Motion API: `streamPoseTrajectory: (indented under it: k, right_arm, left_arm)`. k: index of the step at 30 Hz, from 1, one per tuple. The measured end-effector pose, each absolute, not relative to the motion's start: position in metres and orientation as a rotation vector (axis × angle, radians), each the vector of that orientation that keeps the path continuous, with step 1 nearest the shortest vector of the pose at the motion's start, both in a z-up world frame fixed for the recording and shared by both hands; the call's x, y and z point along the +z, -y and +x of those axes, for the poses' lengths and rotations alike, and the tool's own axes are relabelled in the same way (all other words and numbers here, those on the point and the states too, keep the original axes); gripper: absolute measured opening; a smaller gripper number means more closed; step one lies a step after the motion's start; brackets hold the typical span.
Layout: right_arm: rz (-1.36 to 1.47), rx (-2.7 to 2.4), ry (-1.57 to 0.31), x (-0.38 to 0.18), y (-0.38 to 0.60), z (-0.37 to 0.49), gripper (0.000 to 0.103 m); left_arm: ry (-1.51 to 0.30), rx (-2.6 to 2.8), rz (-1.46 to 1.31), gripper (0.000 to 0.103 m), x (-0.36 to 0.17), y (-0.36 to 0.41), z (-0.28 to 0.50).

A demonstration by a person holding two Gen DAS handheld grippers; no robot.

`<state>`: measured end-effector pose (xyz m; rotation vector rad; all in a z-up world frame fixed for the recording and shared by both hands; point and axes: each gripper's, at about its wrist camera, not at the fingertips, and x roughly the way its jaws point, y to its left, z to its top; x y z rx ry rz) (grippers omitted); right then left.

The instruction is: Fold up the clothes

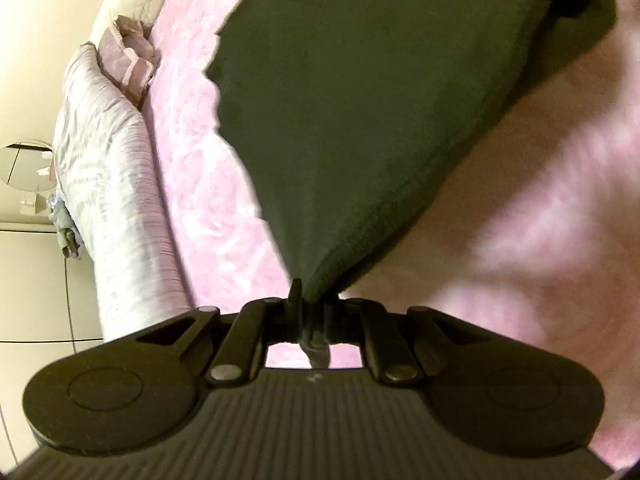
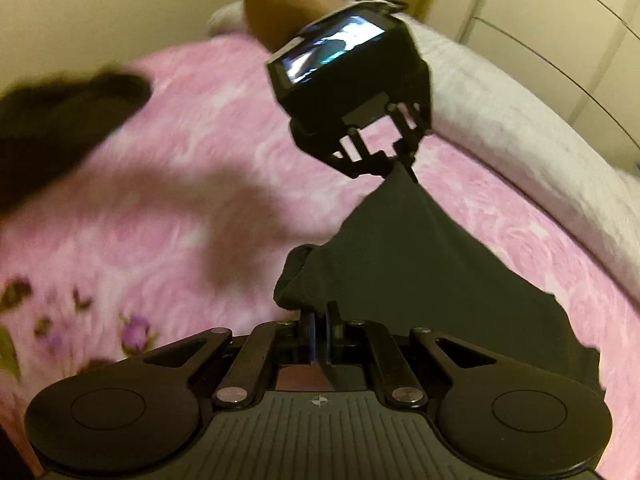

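A dark green-black garment (image 1: 360, 100) hangs stretched over the pink bedspread (image 1: 208, 200). My left gripper (image 1: 314, 304) is shut on one corner of it, by a stitched hem. In the right wrist view my right gripper (image 2: 320, 320) is shut on another bunched corner of the same garment (image 2: 400, 248). The left gripper (image 2: 394, 166) shows there too, held by a hand, pinching the far corner above the bed. The cloth is taut between the two grippers.
The pink floral bedspread (image 2: 160, 208) covers the bed. A grey-white quilt (image 1: 108, 184) and lilac pillows (image 1: 128, 56) lie along one edge. Another dark garment (image 2: 60, 120) lies at the left. White wardrobe doors (image 2: 560, 20) stand behind.
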<state>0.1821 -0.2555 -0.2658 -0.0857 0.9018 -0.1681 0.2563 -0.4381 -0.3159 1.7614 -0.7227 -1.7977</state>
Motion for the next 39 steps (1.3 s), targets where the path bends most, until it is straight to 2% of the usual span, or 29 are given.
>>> streamPoseTrajectory:
  k: [6, 10, 16, 21, 30, 35, 37, 39]
  right_arm:
    - [0.173, -0.308, -0.715, -0.219, 0.339, 0.113, 0.003]
    - [0.344, -0.438, -0.647, -0.209, 0.403, 0.054, 0.003]
    - [0.667, -0.634, -0.614, -0.245, 0.498, -0.033, 0.003]
    - [0.842, -0.732, -0.617, -0.285, 0.554, -0.085, 0.003]
    - [1.055, -0.797, -0.569, -0.332, 0.592, -0.123, 0.003]
    - [1.153, -0.848, -0.557, -0.349, 0.6, -0.133, 0.003]
    - [1.163, -0.868, -0.567, -0.348, 0.598, -0.136, 0.006]
    - [1.156, -0.886, -0.582, -0.342, 0.595, -0.14, 0.01]
  left_arm:
    - [0.717, -1.791, 1.738, 0.007, -0.258, 0.52, 0.187]
    - [0.73, -1.852, 1.751, 0.007, -0.247, 0.583, 0.122]
    - [0.756, -1.967, 1.847, 0.007, -0.275, 0.666, 0.027]
    - [0.683, -2.002, 1.945, 0.007, -0.321, 0.708, -0.025]
    - [0.552, -2.019, 2.0, 0.008, -0.36, 0.728, -0.036]
    - [0.374, -2.026, 1.948, 0.014, -0.367, 0.743, -0.038]
    - [0.292, -2.024, 1.891, 0.028, -0.359, 0.749, -0.032]
    - [0.206, -2.014, 1.815, 0.034, -0.346, 0.757, -0.021]
